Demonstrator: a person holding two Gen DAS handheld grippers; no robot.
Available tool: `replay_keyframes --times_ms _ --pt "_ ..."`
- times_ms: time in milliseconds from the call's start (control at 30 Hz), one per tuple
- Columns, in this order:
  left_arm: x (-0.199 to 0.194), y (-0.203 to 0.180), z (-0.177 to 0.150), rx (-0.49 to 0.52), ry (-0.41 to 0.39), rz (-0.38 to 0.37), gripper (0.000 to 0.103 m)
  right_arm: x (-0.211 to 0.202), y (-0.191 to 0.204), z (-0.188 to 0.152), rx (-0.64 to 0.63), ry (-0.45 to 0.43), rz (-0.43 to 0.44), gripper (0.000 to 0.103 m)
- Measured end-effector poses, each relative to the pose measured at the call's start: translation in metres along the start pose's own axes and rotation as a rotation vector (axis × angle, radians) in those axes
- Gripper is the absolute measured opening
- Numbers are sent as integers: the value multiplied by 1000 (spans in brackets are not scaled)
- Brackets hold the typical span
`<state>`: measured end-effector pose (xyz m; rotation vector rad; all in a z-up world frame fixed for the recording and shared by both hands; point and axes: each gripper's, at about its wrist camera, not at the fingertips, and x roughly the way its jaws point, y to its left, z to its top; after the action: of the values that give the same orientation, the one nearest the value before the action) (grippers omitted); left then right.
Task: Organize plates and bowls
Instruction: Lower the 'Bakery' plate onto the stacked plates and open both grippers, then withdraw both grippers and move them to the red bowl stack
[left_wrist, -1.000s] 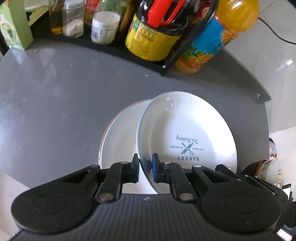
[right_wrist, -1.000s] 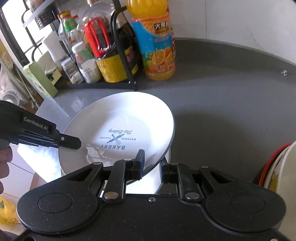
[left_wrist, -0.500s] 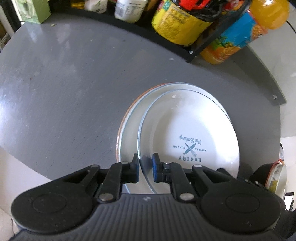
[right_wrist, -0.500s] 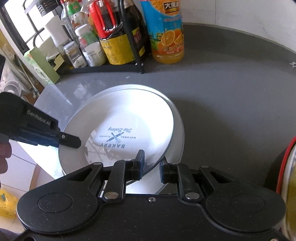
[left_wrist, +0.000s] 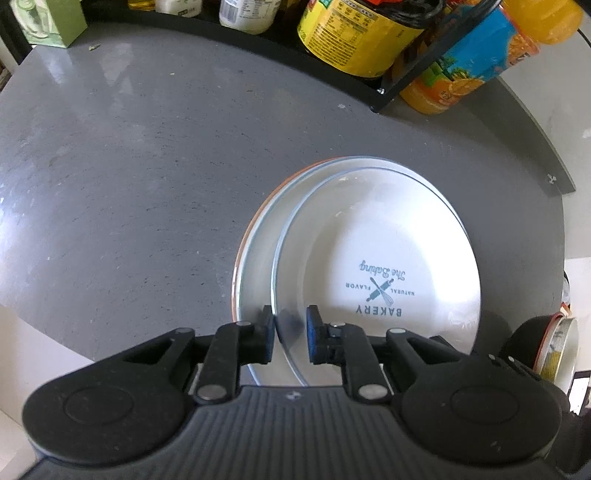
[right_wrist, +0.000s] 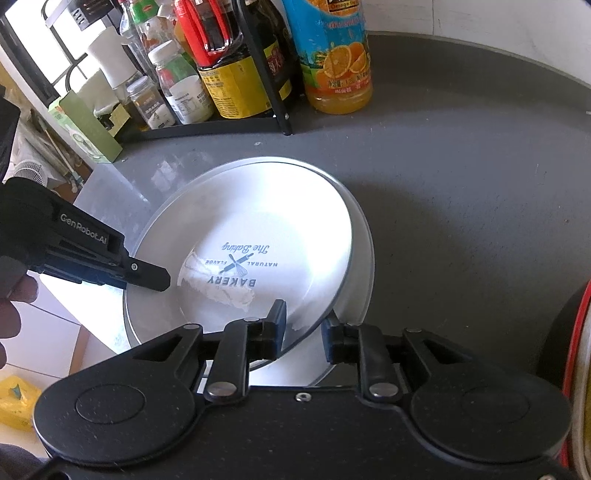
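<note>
The left gripper (left_wrist: 290, 334) straddles the bakery plate's (left_wrist: 376, 258) near-left rim, jaws slightly spread rather than clamped. That plate sits nested, a little off-centre, on the orange-rimmed plate (left_wrist: 255, 258). The right gripper (right_wrist: 303, 328) likewise brackets its near-right rim, loosely. Pulling away unevenly could drag the top plate sideways.

The left gripper (left_wrist: 290, 336) has its jaws either side of the rim of a white plate (left_wrist: 388, 258), which lies on another plate (left_wrist: 255, 266) on the grey surface (left_wrist: 129, 166).
</note>
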<state>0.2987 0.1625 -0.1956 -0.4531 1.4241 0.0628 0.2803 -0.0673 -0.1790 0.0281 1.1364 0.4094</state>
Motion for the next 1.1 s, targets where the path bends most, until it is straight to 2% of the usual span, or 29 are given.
replay_keyframes --times_ms 100,267,433,600,733,1100 --pt "-3 1 2 1 4 1 17 0 2 -1 -2 3 -9 22" --pt "-12 1 -2 26 -29 -21 34 0 2 -1 15 12 -7 22" --pt "-18 3 -2 38 -51 -41 47 -1 2 0 40 18 -13 22" --pt "-21 6 -4 54 -56 -48 50 -3 7 -4 51 17 -41 21" --pt "-22 10 -3 65 -61 -63 57 -2 15 -6 64 15 -93 19" --pt "-13 20 -1 114 -50 -72 58 -3 38 -7 43 55 -213 21"
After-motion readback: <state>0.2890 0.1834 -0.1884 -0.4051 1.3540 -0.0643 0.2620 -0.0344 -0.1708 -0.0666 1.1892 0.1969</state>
